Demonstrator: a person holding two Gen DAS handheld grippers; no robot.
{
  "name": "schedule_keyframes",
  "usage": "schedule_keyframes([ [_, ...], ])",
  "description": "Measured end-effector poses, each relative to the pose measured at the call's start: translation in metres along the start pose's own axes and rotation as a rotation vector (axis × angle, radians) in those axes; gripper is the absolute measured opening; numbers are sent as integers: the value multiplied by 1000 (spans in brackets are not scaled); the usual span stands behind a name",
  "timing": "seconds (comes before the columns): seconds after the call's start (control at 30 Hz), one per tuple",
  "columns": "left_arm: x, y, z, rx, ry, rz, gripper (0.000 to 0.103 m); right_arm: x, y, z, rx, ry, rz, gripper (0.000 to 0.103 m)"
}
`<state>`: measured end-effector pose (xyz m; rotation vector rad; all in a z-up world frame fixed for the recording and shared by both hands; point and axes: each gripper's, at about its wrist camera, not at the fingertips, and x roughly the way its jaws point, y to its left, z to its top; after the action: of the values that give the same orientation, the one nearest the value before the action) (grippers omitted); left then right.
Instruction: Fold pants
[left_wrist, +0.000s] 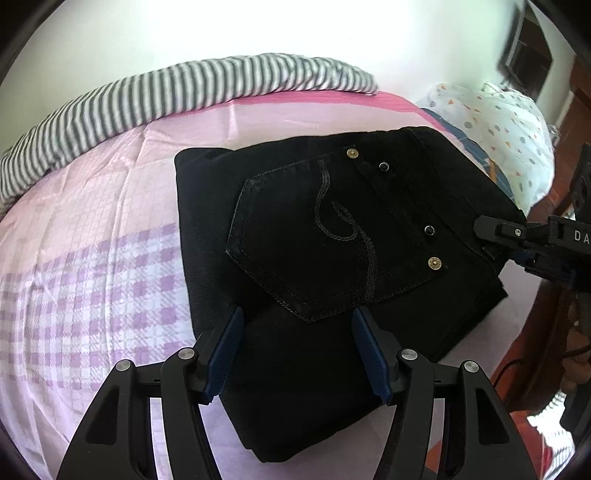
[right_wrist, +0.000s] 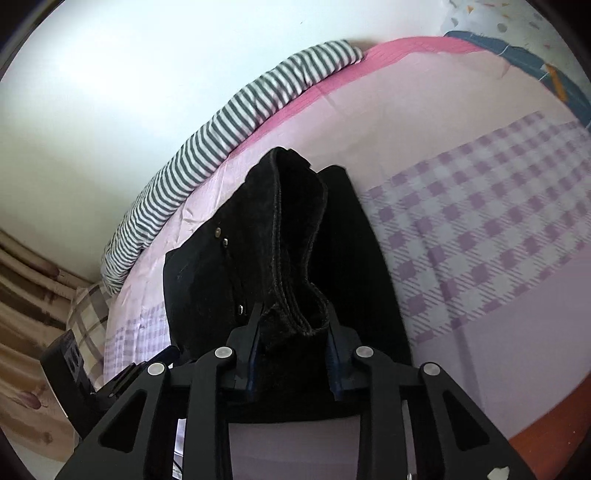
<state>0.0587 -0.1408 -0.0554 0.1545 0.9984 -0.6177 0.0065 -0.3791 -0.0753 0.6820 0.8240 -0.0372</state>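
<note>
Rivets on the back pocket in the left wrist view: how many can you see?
4, all along the pocket's top edge: two brass ones at its corners and two dark ones between them. Others may be hidden in the folds.

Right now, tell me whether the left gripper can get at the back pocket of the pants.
Probably yes. The left gripper is open just above the pants, and the back pocket lies face up ahead of it, uncovered. The right gripper grips only the waistband edge.
</note>
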Motion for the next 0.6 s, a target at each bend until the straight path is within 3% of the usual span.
schedule_keyframes([
  [0.17,10,-9,-3,54,24,6,62,1,-20,-7,43,14,-34,25],
  [0.27,15,-7,-3,52,32,7,62,8,-34,-9,110,32,-4,27],
  [0.6,19,-8,1,45,45,23,64,7,-29,-7,104,53,-28,32],
])
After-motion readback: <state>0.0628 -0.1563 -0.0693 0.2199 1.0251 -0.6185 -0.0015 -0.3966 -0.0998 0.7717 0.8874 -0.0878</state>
